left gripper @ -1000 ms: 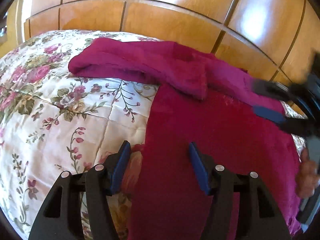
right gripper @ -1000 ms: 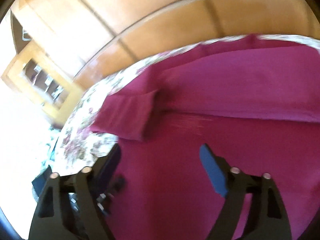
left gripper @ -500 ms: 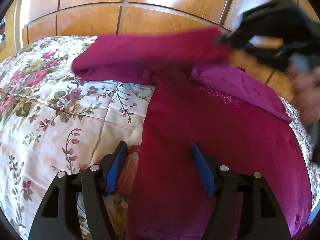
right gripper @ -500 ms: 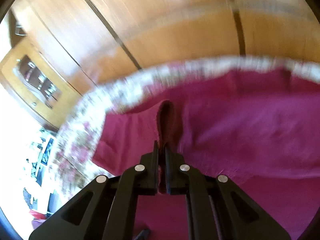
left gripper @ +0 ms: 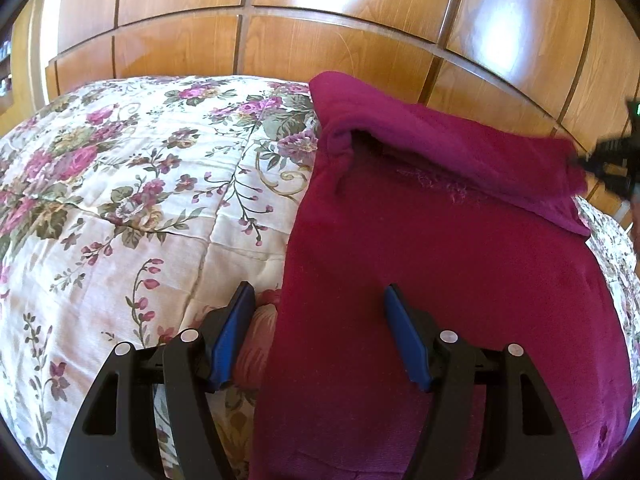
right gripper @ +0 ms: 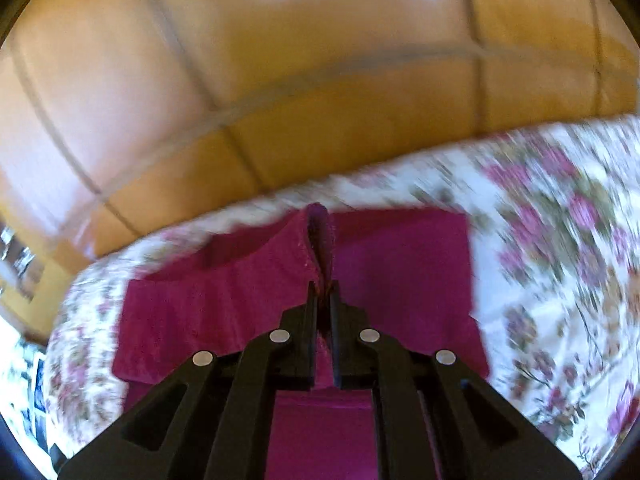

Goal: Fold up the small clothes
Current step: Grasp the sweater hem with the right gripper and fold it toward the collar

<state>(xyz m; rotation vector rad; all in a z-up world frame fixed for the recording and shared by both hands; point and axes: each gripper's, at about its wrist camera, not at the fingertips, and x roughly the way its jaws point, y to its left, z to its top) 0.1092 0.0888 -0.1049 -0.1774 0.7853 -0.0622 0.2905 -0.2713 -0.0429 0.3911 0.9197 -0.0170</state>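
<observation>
Left gripper [left gripper: 318, 300] up close, jaws spread wide over the near edge of the magenta garment [left gripper: 440, 260] – nothing pinched; garment flat on the floral bedspread [left gripper: 140, 200]; right gripper [right gripper: 323, 292] clamped on a fold of magenta cloth – wooden panelling [left gripper: 340, 12] beyond

- Far wall: glossy wood panelling [left gripper: 344, 52], warm orange-brown, split into big rectangles by dark grooves; same panels in right wrist view [right gripper: 304, 80], blurred.
- Light: bright white glare patches on panels, upper right in left wrist view, top centre in right wrist view.
- Bed: quilted cover [left gripper: 132, 208], cream w/ pink-purple roses + green leaves, stitched seams; runs up to the wall.
- Far left, right wrist view: framed wooden furniture [right gripper: 20, 264] w/ glass, blurred; very bright area below it, details can't be made out.
</observation>
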